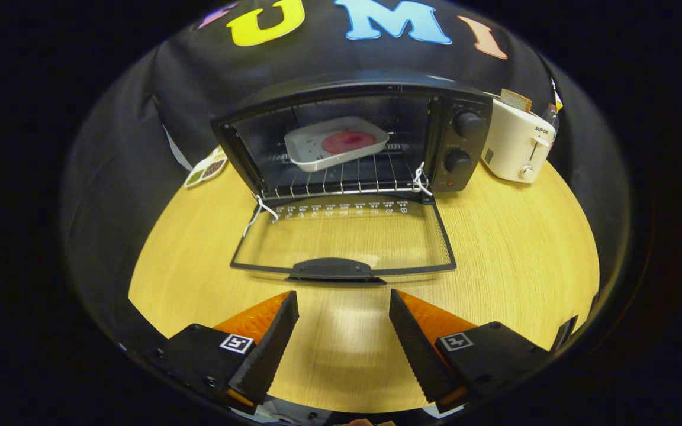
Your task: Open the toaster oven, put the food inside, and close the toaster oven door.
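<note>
Gripper point(344, 302) gapes empty; toaster oven point(353, 139) door point(344, 239) lies just ahead

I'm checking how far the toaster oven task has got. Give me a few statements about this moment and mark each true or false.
1. The toaster oven door is shut. False: it lies folded down flat over the table.
2. The white tray with the food sits on the rack inside the oven. True.
3. The gripper is clamped on the door handle. False: its fingers are apart with nothing between them, the handle just ahead of them.
4. A white toaster stands beside the oven, on the side of its knobs. True.
5. The tray rests on the open door. False: it is on the rack.
</note>
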Action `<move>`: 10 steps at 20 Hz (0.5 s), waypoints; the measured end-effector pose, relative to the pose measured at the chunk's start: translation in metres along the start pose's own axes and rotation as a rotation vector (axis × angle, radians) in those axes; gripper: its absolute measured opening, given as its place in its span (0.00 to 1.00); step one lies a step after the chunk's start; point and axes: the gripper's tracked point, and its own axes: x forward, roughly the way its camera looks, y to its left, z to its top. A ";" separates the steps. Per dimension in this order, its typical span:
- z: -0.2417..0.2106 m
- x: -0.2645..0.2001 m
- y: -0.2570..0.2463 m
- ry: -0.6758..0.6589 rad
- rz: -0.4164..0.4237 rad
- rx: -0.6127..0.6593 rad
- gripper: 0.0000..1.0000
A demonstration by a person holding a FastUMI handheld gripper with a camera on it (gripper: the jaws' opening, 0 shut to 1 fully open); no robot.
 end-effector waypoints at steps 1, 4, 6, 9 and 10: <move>-0.005 0.006 -0.001 0.018 -0.016 -0.026 0.98; -0.013 0.028 -0.009 0.074 -0.062 -0.059 0.99; -0.014 0.037 -0.009 0.101 -0.076 -0.045 0.99; -0.014 0.045 -0.008 0.132 -0.090 -0.028 0.99; -0.014 0.049 -0.005 0.141 -0.088 -0.012 0.99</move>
